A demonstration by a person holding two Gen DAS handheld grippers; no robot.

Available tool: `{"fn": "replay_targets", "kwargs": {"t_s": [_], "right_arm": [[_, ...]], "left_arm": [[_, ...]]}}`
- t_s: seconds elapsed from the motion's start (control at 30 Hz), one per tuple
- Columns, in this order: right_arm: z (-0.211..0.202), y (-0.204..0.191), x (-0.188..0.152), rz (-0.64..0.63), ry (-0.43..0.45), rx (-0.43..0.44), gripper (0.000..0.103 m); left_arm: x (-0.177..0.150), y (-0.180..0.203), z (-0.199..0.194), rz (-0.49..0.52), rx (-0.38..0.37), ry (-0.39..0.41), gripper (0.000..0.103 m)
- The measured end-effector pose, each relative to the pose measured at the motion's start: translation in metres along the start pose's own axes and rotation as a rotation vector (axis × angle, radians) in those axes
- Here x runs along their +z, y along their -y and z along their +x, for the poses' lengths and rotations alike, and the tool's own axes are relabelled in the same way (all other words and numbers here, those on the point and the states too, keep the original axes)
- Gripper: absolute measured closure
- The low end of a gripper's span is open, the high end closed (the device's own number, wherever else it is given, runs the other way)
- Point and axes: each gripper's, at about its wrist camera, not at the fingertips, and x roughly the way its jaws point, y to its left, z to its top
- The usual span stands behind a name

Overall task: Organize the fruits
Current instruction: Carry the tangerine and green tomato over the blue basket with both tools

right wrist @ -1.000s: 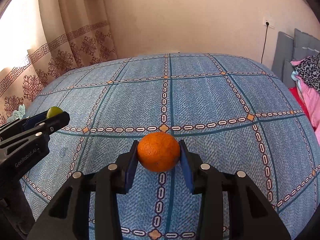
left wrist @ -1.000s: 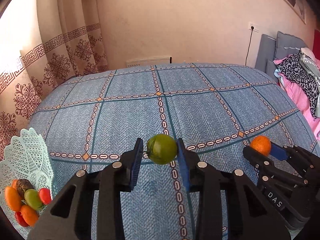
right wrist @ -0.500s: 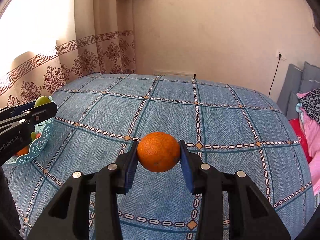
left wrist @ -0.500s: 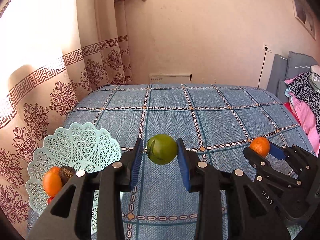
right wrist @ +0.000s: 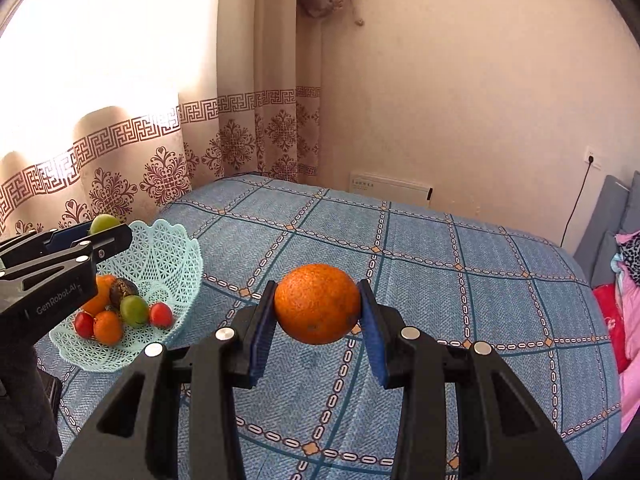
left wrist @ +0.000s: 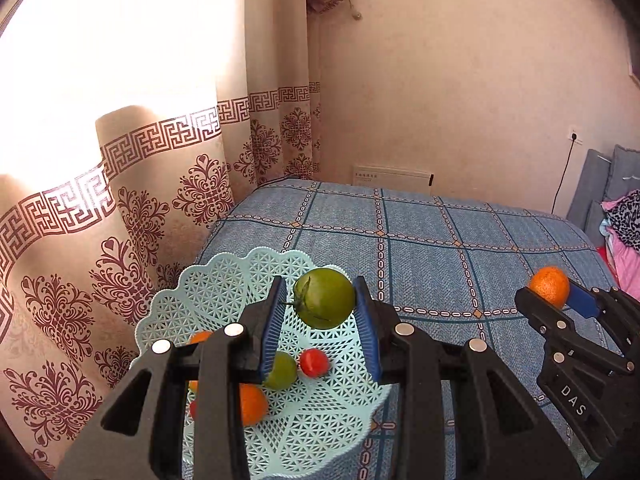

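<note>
While both grippers stay clamped, the green fruit (left wrist: 323,298) now hangs above the basket (left wrist: 224,288).

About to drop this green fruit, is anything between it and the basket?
Nothing visible. The green fruit, held by the left gripper, hangs above the basket; a bare patch of mesh lies beside the fruits already inside.

White letters "DAS" show on the black body of the right tool (left wrist: 554,294). On the left tool (right wrist: 105,236), "GenRobot.AI" runs along its side. The wall panel's print is too small to read.
</note>
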Motion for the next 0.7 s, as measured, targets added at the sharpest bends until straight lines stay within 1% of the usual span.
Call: {"fn": "replay_targets", "kwargs": {"t_s": [0.13,0.3,0.5,0.7], "right_arm": [[0.001,-0.021,0.011,0.005,0.013,0.041,0.063],[0.006,-0.052,0.021,0.012,0.019,0.1,0.063],[0.017,-0.081,0.025,0.017,0.011,0.161,0.063],[0.024,-0.087,0.027,0.057,0.02,0.192,0.063]], "left_arm": [[0.0,-0.019,-0.003,-0.006,0.04,0.011,0.068],[-0.004,-0.036,-0.01,0.01,0.104,0.046,0.068],[-0.008,-0.058,-0.011,-0.032,0.12,0.064,0.068],[-0.012,-0.073,-0.004,-0.081,0.123,0.052,0.068]]}}
